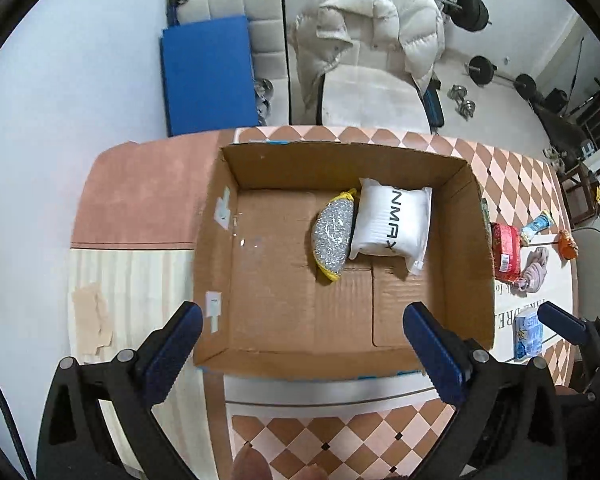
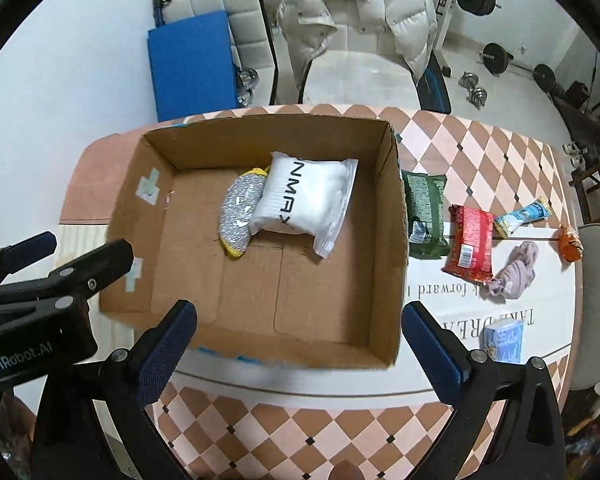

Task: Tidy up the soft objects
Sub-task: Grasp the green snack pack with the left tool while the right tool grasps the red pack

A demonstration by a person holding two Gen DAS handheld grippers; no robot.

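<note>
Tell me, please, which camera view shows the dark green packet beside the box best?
The right wrist view: the green packet lies in full sight on the table, right of the cardboard box. In the left wrist view, the box wall hides nearly all of it; only a thin sliver shows.

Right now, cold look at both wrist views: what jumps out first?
The big open cardboard box in the middle of the checkered table, holding only a white pillow pack and a silver-and-yellow sponge leaning against it near the far wall. Right of the box lies a loose row: green packet, red packet, crumpled purple cloth. Both grippers, left and right, hang open and empty.
</note>
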